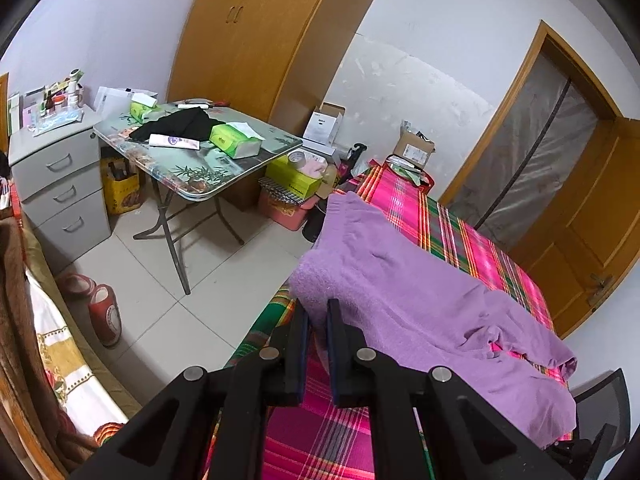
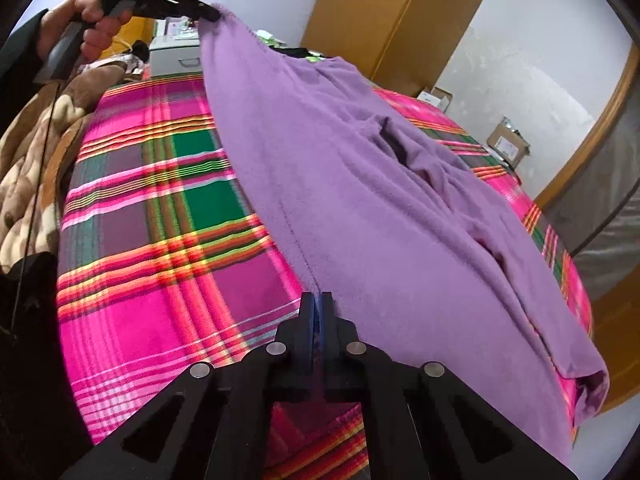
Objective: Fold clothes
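A: Left gripper (image 1: 318, 312), left of the scene: jaws narrow, pinched on a raised corner of the purple garment (image 1: 420, 300). Right gripper (image 2: 317, 308): pads pressed together on the near edge of the same garment, along a seam.

B: Position of the garment?

A: Stretched between the two grips, one edge lifted clear, the rest draped down onto the plaid bedspread (image 2: 160, 208). Far side rumpled, with a dark crease mid-panel. Seen also from the right wrist: hand (image 2: 86, 20) on the left gripper's handle, high at upper left.

B: Stage of the fold?

A: Not settled by this view; consistent with lifting an edge to carry over, or with laying one down.

B: Good practice for the held edge?

A: Equal tension on both grips; held edge straight and level; slack kept off the brown blanket (image 2: 28, 152) at far left; rumpled far side smoothed before any crease set.
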Motion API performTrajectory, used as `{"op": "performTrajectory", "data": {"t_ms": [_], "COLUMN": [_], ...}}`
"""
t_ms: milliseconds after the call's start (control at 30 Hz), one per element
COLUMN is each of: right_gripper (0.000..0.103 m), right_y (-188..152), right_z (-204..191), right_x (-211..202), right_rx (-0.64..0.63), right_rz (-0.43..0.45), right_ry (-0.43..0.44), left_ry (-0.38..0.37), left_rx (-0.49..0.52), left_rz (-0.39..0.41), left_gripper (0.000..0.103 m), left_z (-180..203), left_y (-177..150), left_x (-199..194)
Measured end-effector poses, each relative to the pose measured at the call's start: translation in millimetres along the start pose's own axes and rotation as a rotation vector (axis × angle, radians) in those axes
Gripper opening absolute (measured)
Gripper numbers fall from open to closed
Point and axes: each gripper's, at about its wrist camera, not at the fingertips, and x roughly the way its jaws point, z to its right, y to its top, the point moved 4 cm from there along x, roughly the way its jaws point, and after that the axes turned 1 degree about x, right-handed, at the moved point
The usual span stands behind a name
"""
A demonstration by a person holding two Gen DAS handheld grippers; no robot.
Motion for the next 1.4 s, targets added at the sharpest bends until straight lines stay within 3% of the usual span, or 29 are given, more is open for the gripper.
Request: {"op": "performTrajectory", "data": {"t_ms": [233,467,800,1067,1267,1400], "right_gripper": [0.002,0.002,0.002,0.002,0.002,0.005], "right_y": [3.4,3.3,-5.0,8.1,6.0,2.9], "right_z": [2.0,-31.8,-43.8,-40.1,-51.7,-44.1], "right_x": [-32.3,-54.4,-27.6,-38.7,-31.8,-28.1], "right_rx": [0.025,-0.008,0.033,0.075,0.051,0.106], "right_rz": [0.036,0.038,-0.029,0.047,0.021,0.014], "right_ry": [0.096,0.253,0.331,0.314,0.353,0.359], "left_ry": [0.023,0.063,0.088,0.097,0.117,0.122], "left_rx": [-0.008,-0.043,-0.037,-0.029,-0.039,-0.031], "left_rz": [-0.033,-0.088,-0.129,-0.063,-0.118,-0.125], "left_gripper": [0.008,0.008,0.008,0.007,0.007,0.008], "left_z": [-16.7,-46.3,-60.1,-58.3,-68.8,-67.1], "left_y": [-14.5,-42.7,-57.5,-39.3,-48.0,-53.1], "left_x": [2.8,8.1,24.8,6.8,21.6,24.1]}}
